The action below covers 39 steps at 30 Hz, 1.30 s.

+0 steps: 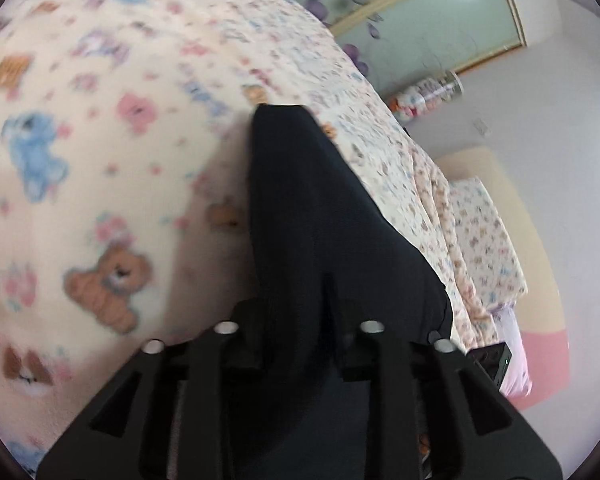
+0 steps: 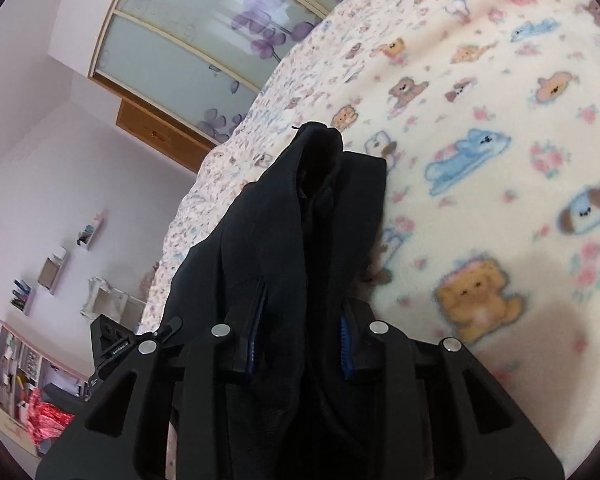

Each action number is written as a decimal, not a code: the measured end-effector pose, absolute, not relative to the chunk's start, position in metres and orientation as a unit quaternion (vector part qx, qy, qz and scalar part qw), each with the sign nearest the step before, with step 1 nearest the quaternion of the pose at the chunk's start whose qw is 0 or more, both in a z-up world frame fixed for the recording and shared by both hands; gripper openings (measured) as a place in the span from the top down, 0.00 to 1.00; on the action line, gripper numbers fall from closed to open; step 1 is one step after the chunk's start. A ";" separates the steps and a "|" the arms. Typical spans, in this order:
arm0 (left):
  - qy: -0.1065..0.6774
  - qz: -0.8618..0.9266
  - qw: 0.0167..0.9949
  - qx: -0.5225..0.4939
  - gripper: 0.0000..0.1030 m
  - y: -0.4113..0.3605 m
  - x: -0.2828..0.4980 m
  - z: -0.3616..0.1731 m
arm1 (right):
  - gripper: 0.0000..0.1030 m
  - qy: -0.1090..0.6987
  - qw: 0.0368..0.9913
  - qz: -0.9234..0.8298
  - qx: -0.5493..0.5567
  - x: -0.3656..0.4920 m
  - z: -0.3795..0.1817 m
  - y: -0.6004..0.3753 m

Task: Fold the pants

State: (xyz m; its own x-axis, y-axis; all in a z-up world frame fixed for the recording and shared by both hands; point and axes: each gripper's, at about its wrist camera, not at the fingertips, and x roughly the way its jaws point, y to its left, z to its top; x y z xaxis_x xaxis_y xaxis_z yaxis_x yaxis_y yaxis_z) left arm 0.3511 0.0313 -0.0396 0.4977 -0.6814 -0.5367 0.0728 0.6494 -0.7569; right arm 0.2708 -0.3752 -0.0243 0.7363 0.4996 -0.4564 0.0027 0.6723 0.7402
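The black pants (image 1: 320, 220) hang in a long fold between the fingers of my left gripper (image 1: 300, 344), which is shut on the cloth and holds it above the bed. In the right wrist view the black pants (image 2: 284, 232) bunch up in thick folds between the blue-padded fingers of my right gripper (image 2: 300, 348), which is shut on them too. Both grippers hold the pants lifted over the cream blanket with bears and dogs (image 1: 100, 140), also seen in the right wrist view (image 2: 480, 160). The fingertips are hidden in the cloth.
A pillow (image 1: 484, 232) in the same print lies at the bed's head by a cream and pink headboard (image 1: 532, 240). A wardrobe with glass doors and purple flowers (image 2: 204, 52) stands beyond the bed. Wall shelves (image 2: 52, 268) and a cluttered desk (image 2: 28, 380) are at the left.
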 end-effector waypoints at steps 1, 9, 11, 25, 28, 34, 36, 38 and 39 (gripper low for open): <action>0.439 -0.234 0.794 -0.348 0.62 0.033 0.349 -0.039 | 0.64 0.337 0.855 0.140 0.369 0.270 -0.023 -0.374; 0.361 -0.146 0.885 -0.255 0.30 0.063 0.293 0.021 | 0.56 0.289 0.907 0.064 0.299 0.213 0.019 -0.381; 0.342 -0.169 0.898 -0.218 0.26 0.049 0.269 0.039 | 0.56 0.270 0.919 0.079 0.276 0.197 0.031 -0.369; 0.401 -0.243 0.872 -0.139 0.15 -0.043 0.246 -0.019 | 0.50 0.334 0.890 0.122 0.285 0.195 -0.013 -0.326; 0.390 -0.234 0.885 -0.097 0.08 -0.057 0.243 -0.024 | 0.49 0.323 0.896 0.119 0.281 0.195 -0.015 -0.324; 0.367 -0.208 0.906 -0.019 0.02 -0.077 0.220 -0.014 | 0.38 0.304 0.897 0.126 0.295 0.184 0.004 -0.329; 0.348 -0.194 0.917 -0.004 0.02 -0.074 0.201 -0.006 | 0.04 0.280 0.919 0.097 0.262 0.163 0.019 -0.323; 0.330 -0.177 0.927 0.013 0.02 -0.070 0.183 0.001 | 0.04 0.258 0.931 0.100 0.237 0.145 0.028 -0.317; 0.325 -0.170 0.930 0.019 0.02 -0.071 0.177 0.004 | 0.04 0.251 0.937 0.097 0.224 0.134 0.032 -0.312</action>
